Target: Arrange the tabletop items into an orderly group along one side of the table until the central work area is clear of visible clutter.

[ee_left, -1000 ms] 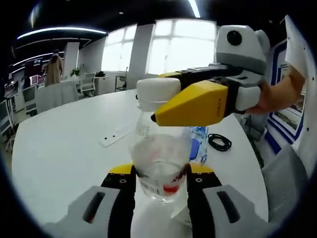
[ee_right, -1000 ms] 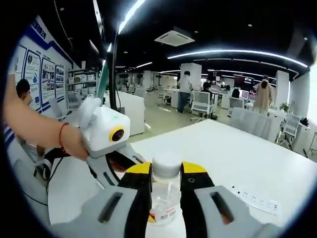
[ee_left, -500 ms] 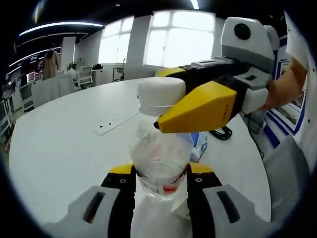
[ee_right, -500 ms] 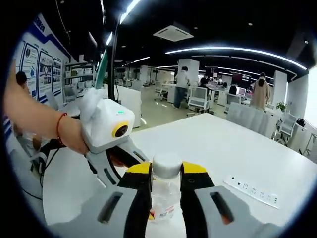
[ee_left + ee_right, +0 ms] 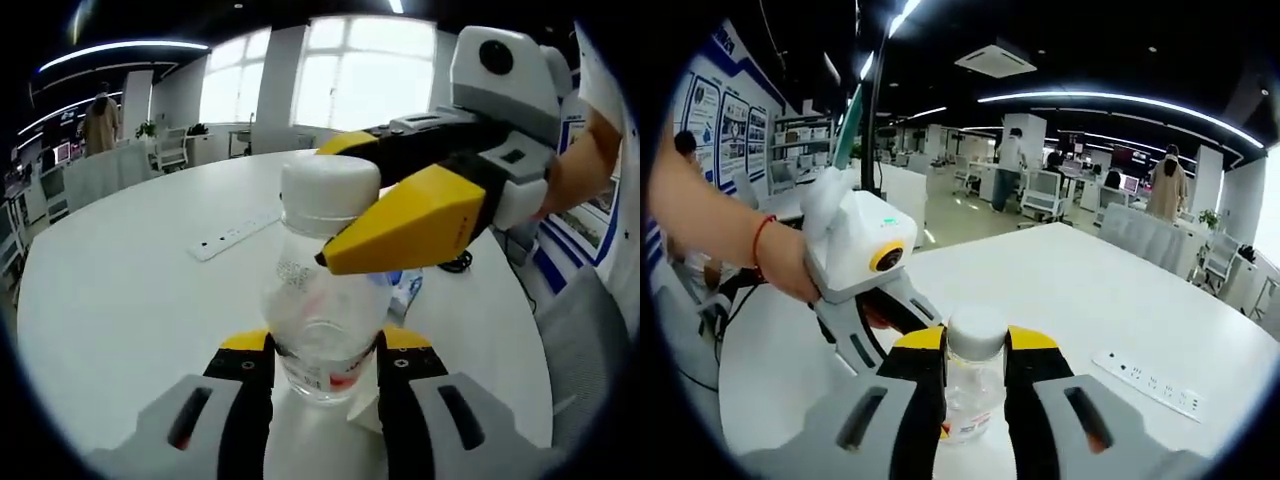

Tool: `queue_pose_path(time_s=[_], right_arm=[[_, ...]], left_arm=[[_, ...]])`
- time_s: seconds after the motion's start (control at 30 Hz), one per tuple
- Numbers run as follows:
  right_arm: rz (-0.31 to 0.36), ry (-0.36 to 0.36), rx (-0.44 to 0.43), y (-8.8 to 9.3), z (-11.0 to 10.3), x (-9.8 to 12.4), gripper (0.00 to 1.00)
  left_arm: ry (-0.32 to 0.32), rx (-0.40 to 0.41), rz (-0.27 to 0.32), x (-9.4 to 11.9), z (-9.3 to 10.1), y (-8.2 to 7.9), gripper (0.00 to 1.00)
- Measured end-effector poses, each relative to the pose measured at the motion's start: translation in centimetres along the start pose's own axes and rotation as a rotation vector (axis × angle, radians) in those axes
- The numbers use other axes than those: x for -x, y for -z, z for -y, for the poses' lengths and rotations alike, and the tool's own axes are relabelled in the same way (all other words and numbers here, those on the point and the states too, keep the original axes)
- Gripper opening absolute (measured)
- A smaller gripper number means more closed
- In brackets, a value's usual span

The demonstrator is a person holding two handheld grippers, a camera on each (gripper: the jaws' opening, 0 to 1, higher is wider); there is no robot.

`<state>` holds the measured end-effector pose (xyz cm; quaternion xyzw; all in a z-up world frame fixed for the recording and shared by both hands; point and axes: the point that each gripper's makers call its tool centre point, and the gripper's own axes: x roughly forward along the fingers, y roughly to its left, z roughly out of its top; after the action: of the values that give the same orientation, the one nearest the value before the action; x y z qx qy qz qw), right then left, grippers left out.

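Note:
A clear plastic bottle (image 5: 322, 310) with a white cap (image 5: 330, 192) stands upright on the white table (image 5: 120, 300). My left gripper (image 5: 322, 352) is shut on its lower body, one yellow-tipped jaw on each side. My right gripper (image 5: 335, 205) comes in from the right and is clamped on the cap. In the right gripper view the same bottle (image 5: 968, 400) sits between my right gripper's (image 5: 977, 345) jaws at cap height. There the left gripper (image 5: 902, 322) reaches in from the left, held by a hand with a red wrist band.
A white power strip (image 5: 235, 232) lies on the table beyond the bottle, also visible as the power strip (image 5: 1140, 377). A blue-printed packet (image 5: 405, 285) and a black cable (image 5: 460, 262) lie behind the bottle to the right. Office chairs and people stand far off.
Both cameras have shifted a little. The bottle stays held at body and cap by the two grippers, and nothing has been let go.

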<state>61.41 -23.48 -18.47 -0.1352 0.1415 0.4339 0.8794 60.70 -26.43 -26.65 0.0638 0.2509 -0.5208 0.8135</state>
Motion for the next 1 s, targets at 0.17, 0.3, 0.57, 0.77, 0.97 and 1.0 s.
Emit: queue_pose_path(time_s=[0.17,0.3,0.57,0.77,0.97,1.0], right_arm=[[-0.001,0.011,0.018,0.07,0.02,0.08,0.19],[-0.004,0.012,0.02,0.15,0.09,0.07,0.19],[-0.012,0.013,0.037,0.26,-0.09,0.04,0.19],[-0.033,0.021,0.061,0.33,-0.34,0.15,0.2],[-0.043,0.032,0.045,0.46,-0.37,0.34,0.2],[-0.045,0.035,0.046,0.49,-0.41,0.41,0.2]], left_arm=[[-0.007,-0.009,-0.001,-0.09,-0.08,-0.01,0.39],[-0.009,-0.01,-0.002,-0.13,-0.11,0.05,0.39],[-0.017,-0.009,0.005,-0.15,-0.14,0.19,0.39],[-0.015,0.006,0.011,-0.1,-0.01,0.35,0.4],[-0.016,-0.003,0.001,-0.19,0.03,0.43,0.4],[-0.016,-0.005,0.001,-0.17,0.09,0.44,0.4]])
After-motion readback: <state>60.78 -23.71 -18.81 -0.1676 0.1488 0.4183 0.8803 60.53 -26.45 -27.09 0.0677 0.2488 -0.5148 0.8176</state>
